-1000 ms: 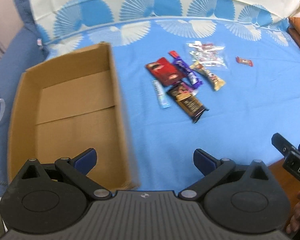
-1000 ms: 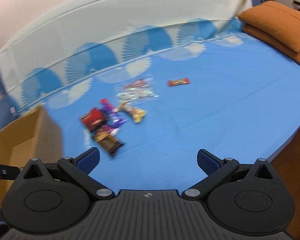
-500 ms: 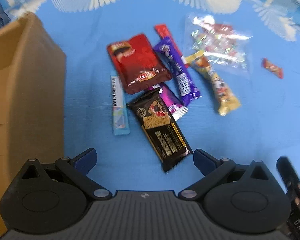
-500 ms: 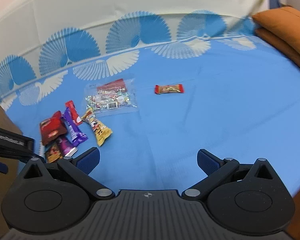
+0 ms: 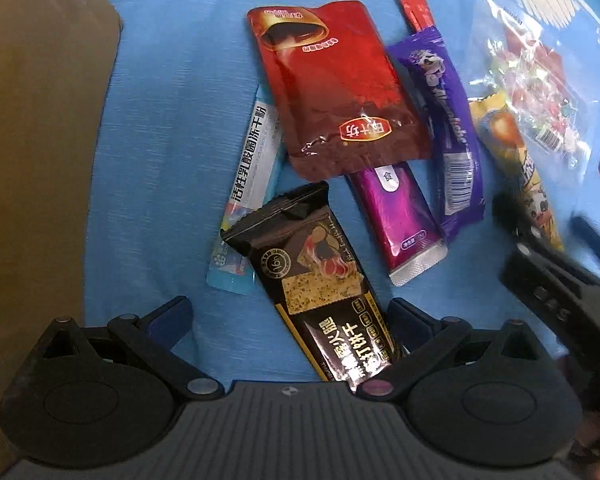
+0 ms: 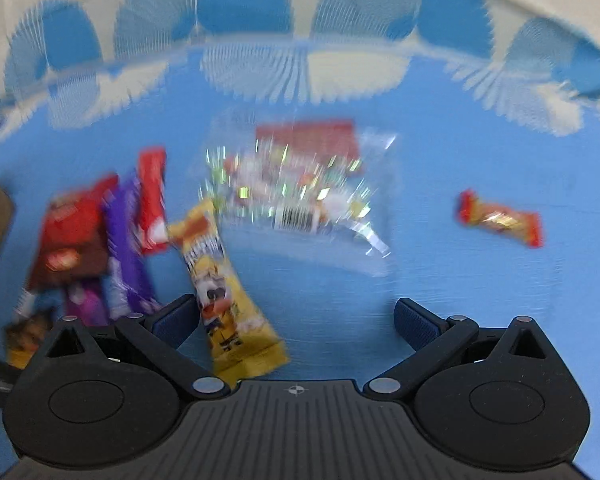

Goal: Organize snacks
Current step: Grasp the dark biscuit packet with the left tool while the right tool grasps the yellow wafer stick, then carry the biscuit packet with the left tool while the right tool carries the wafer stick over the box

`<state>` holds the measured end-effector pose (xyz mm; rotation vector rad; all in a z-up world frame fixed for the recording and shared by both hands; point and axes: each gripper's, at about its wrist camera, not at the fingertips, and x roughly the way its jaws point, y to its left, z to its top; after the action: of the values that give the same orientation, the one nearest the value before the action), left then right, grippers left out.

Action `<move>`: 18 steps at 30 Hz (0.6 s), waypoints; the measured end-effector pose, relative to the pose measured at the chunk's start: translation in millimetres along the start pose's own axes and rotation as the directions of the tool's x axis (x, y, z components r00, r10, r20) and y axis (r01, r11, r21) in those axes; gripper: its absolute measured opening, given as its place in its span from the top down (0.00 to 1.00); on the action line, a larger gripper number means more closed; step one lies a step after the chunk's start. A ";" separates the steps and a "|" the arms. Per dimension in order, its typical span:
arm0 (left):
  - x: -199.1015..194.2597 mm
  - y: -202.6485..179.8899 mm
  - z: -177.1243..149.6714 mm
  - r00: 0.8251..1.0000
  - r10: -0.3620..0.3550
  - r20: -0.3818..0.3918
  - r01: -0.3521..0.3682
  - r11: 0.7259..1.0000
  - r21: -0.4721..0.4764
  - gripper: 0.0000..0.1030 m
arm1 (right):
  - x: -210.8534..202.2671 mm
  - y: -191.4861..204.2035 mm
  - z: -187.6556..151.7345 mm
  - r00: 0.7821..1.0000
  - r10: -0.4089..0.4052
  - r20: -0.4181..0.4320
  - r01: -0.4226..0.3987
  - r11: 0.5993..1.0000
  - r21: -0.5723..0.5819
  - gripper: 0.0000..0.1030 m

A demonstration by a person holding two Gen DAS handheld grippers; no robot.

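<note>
The black snack bar lies on the blue bedsheet, its near end between the wide-open jaws of the left gripper, which hangs low over the pile. The right gripper, jaws also spread and empty, points down beside a yellow packet.

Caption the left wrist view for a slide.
Open left gripper hovers over a black cracker packet among snack wrappers on blue bedsheet, brown cardboard box alongside.
</note>
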<state>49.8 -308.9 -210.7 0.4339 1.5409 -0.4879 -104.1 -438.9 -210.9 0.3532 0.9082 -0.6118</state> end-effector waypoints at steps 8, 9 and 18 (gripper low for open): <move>4.1 -15.1 17.8 0.996 0.057 -0.067 -0.057 0.998 0.011 0.00 | 5.2 10.6 -1.6 0.996 -0.010 0.089 0.016 0.998 -0.064 0.00; 2.9 -14.0 19.6 0.995 0.059 -0.077 -0.058 0.998 0.012 0.03 | 4.4 10.8 -0.3 0.996 -0.012 0.083 0.017 0.998 -0.064 0.01; -37.9 -0.7 -12.1 0.998 0.044 0.045 -0.046 0.998 0.051 0.58 | -38.7 17.8 -30.0 0.997 -0.032 0.071 0.033 0.999 -0.021 0.71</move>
<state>40.4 -301.8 -172.6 0.4937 1.4761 -0.5002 -129.6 -396.0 -196.0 0.2959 0.8541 -0.6399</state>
